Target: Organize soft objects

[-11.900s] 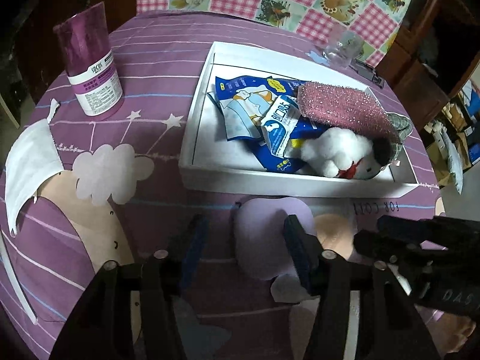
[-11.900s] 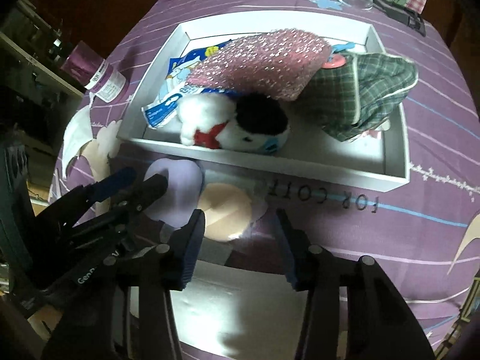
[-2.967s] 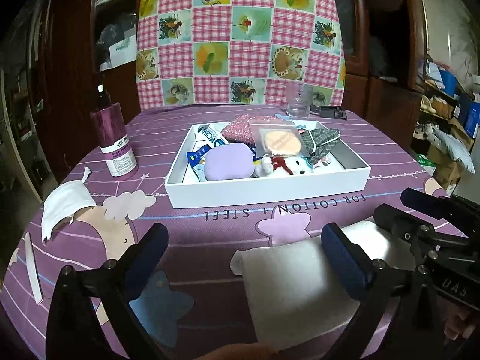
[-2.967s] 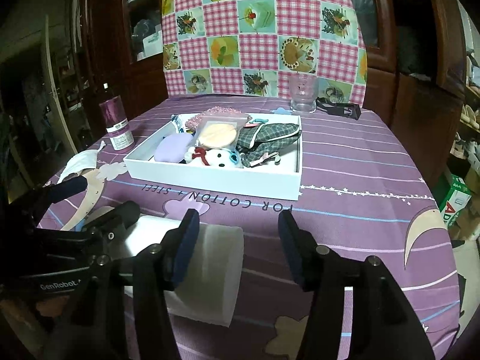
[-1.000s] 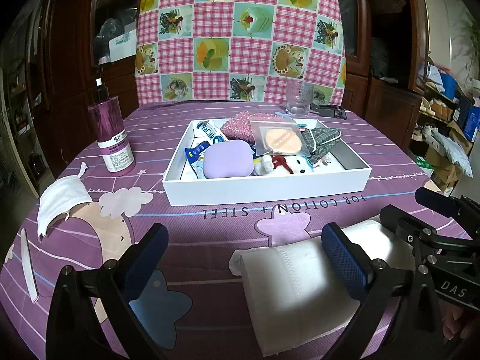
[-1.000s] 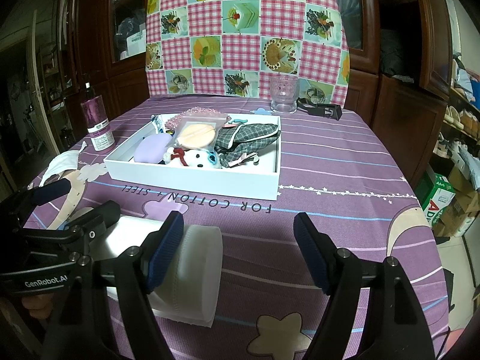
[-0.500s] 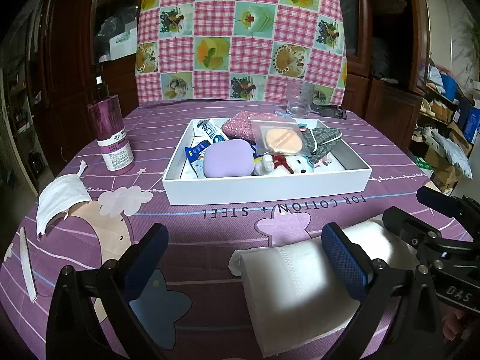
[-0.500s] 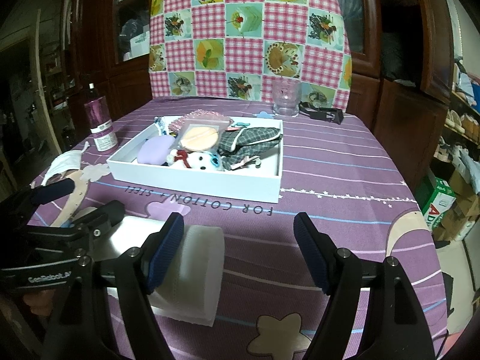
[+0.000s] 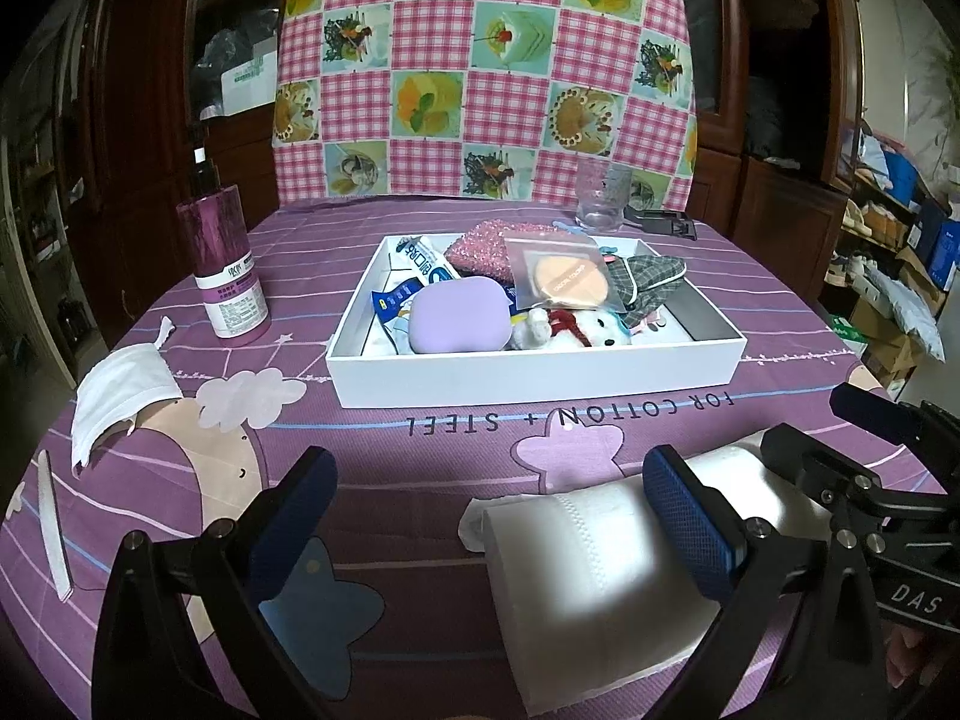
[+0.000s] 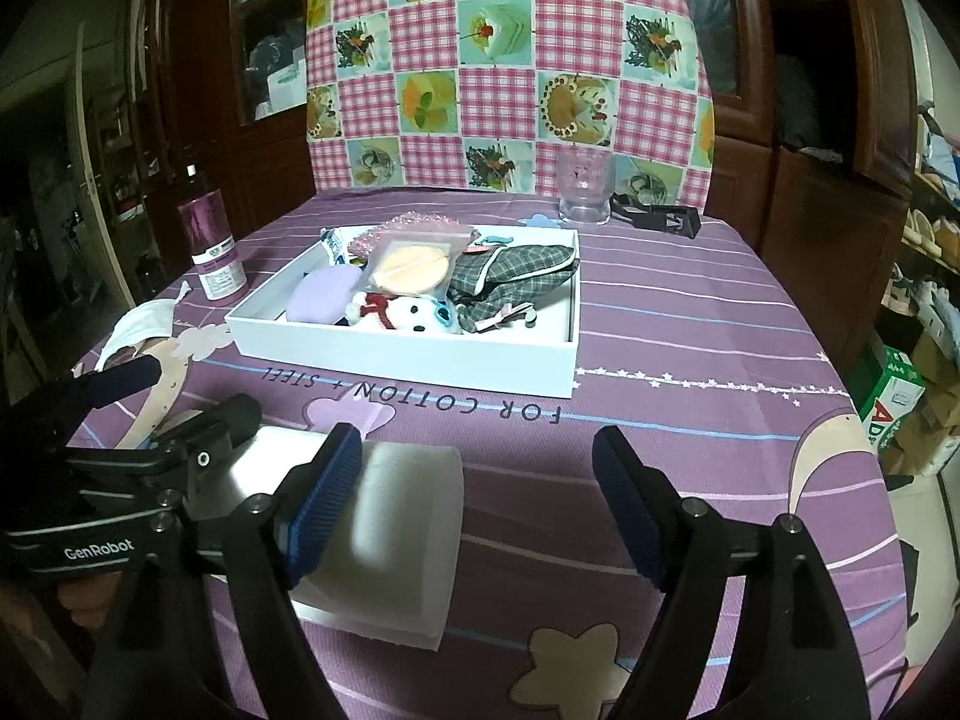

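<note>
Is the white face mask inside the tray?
No, the face mask lies on the tablecloth left of the tray, near the purple bottle.

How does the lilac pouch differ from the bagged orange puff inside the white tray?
The lilac pouch is plain, bulky and bare, lying low in the white tray. The orange puff is a flat disc, sealed in a clear bag and propped tilted atop other items. Both are soft and already in the tray.
</note>
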`<state>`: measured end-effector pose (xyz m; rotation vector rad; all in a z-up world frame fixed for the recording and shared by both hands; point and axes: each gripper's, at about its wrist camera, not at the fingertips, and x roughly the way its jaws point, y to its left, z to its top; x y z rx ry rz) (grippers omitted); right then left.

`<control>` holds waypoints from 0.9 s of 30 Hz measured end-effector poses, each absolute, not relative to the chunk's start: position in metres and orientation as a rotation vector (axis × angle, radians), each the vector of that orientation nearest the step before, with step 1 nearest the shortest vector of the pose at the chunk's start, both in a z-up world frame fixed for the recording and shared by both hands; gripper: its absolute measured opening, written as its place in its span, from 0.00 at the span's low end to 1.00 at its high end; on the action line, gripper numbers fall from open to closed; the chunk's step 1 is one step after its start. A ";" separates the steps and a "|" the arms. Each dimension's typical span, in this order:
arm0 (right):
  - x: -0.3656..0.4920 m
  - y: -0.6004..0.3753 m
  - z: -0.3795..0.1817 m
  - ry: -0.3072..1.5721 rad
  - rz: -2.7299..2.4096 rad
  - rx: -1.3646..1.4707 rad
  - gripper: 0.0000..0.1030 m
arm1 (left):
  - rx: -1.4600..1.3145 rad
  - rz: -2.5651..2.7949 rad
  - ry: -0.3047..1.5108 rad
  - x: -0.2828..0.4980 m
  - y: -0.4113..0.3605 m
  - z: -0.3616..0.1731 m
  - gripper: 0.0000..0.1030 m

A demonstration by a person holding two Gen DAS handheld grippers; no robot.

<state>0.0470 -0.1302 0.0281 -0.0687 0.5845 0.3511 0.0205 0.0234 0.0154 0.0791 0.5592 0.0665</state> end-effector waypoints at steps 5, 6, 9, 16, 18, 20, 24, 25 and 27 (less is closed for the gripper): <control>0.047 -0.131 0.028 0.585 0.352 -0.068 0.77 | 0.076 0.063 0.560 0.020 0.023 0.015 1.00; 0.047 -0.130 0.028 0.585 0.352 -0.067 0.77 | 0.076 0.064 0.560 0.020 0.024 0.015 1.00; 0.047 -0.130 0.028 0.585 0.352 -0.068 0.77 | 0.071 0.063 0.562 0.021 0.024 0.015 1.00; 0.046 -0.129 0.028 0.583 0.350 -0.070 0.77 | 0.067 0.059 0.563 0.020 0.023 0.014 1.00; 0.046 -0.129 0.028 0.580 0.346 -0.075 0.77 | 0.070 0.061 0.562 0.019 0.023 0.014 1.00; 0.046 -0.130 0.029 0.578 0.342 -0.080 0.77 | 0.068 0.060 0.563 0.020 0.024 0.014 1.00; 0.047 -0.130 0.029 0.578 0.343 -0.079 0.77 | 0.069 0.060 0.563 0.020 0.024 0.014 1.00; 0.046 -0.129 0.028 0.578 0.343 -0.079 0.77 | 0.068 0.059 0.563 0.020 0.024 0.014 1.00; 0.047 -0.130 0.028 0.578 0.343 -0.079 0.77 | 0.066 0.059 0.564 0.020 0.025 0.014 1.00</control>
